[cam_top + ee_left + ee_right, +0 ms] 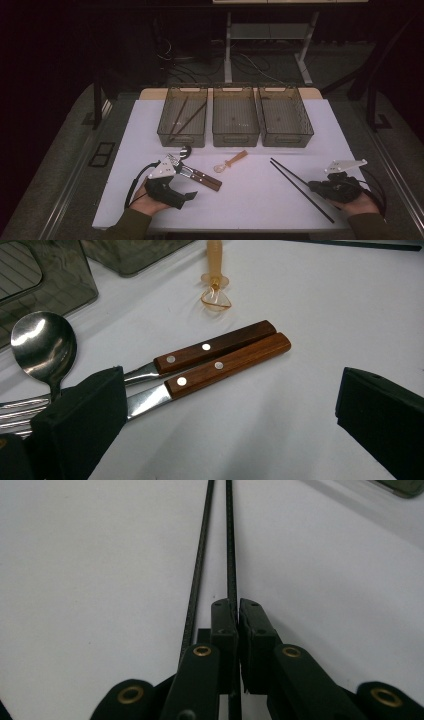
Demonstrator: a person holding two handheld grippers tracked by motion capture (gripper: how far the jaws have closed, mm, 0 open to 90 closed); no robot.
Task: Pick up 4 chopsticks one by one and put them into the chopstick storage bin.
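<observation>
Nearest the camera, at the front edge of the white worktop (240, 200), two hand-held black claws are seen. The right claw (238, 611) is clenched on one thin black chopstick (231, 540), its jaws pressed together around the stick; a second black chopstick (198, 560) lies just beside it on the worktop, not gripped. In the high view the pair (300, 187) runs diagonally from the front right toward the middle. The left claw (225, 410) is released, its jaws spread wide above two knives with riveted brown wooden handles (222, 360), which lie side by side, touching. Next to them a shiny steel spoon (42, 342) and the tines of a fork are seen at the left jaw. Farther off, a small translucent orange plastic spoon (231, 161) lies alone. At the back, three smoky transparent plastic bins (235, 117) stand in a row; the left one holds brown chopsticks (184, 119).

The gripped chopstick is judged light, stiff and slippery, likely to pivot or slide when held at one end; a hold nearer its middle would be steadier.
</observation>
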